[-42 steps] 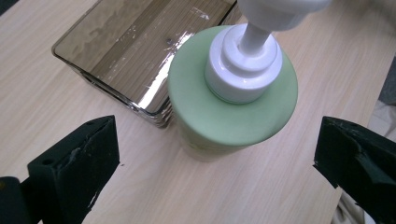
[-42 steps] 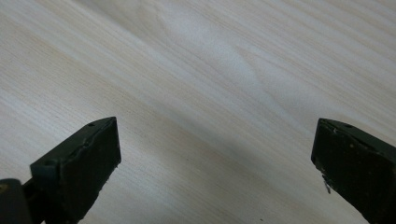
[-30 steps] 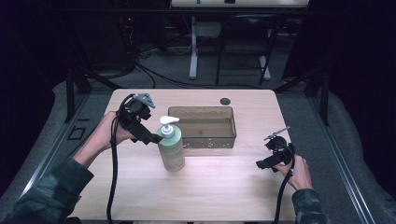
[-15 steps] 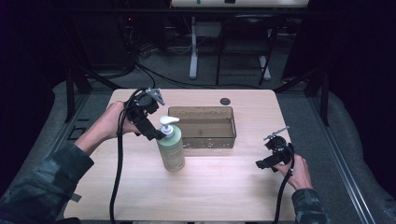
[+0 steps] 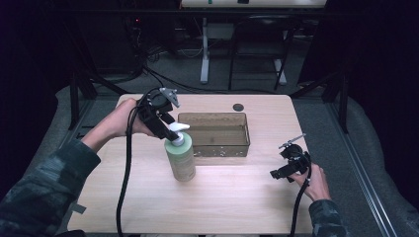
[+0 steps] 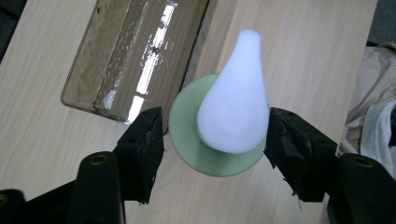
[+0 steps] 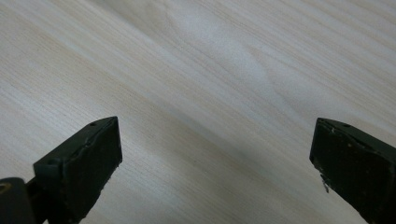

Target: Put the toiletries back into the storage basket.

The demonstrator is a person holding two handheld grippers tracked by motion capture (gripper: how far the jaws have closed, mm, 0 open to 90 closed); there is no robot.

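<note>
Left claw [image 6: 212,140] narrowing around white pump head [image 6: 236,102] of green soap bottle [image 5: 180,157], one pad touching, other just off. Right claw [image 7: 215,168] wide above bare surface [image 7: 224,70] near right edge.

A dark room is seen beyond the lit wooden table [image 5: 232,197]. Grey floor [image 5: 257,74], white desk legs [image 5: 204,54] and loose cables [image 5: 163,81] are noted far off.

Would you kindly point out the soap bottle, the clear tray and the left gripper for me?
soap bottle [image 5: 181,160], high view, on its green body.
clear tray [image 5: 220,148], high view, on its near wall.
left gripper [image 6: 210,147], left gripper view, midway between its fingertips, at the white pump head.
</note>
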